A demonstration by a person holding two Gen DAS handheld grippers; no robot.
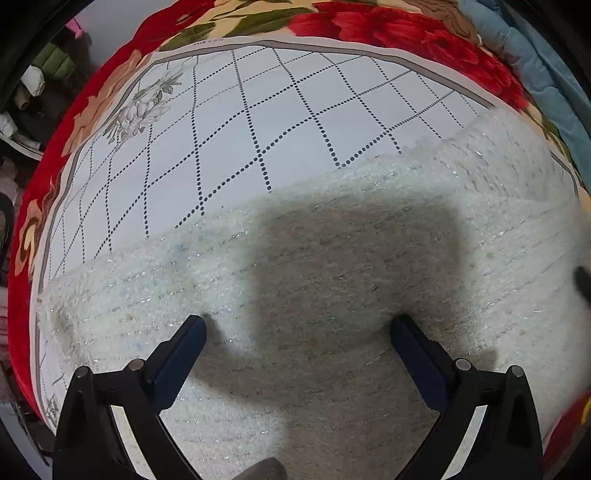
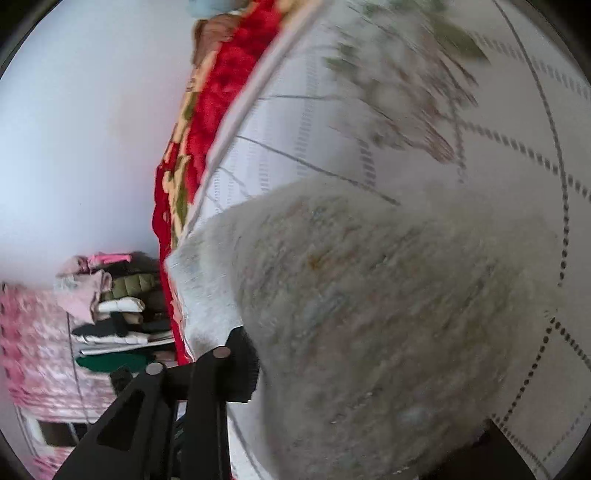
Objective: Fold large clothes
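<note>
A fuzzy white knit garment (image 1: 332,266) with glittery threads lies spread on a white mat with a dotted grid (image 1: 258,122). My left gripper (image 1: 297,326) is open just above it, jaws wide apart, nothing between them. In the right wrist view the same garment (image 2: 369,314) is lifted and bunched, draped over my right gripper (image 2: 295,362). Only the left finger (image 2: 240,365) shows; the right finger is hidden under the cloth. The view is blurred by motion.
The mat lies on a red floral blanket (image 1: 388,29). A blue quilt (image 1: 535,48) is at the far right. A stack of folded clothes (image 2: 118,310) stands beside the bed, by a white wall (image 2: 74,129).
</note>
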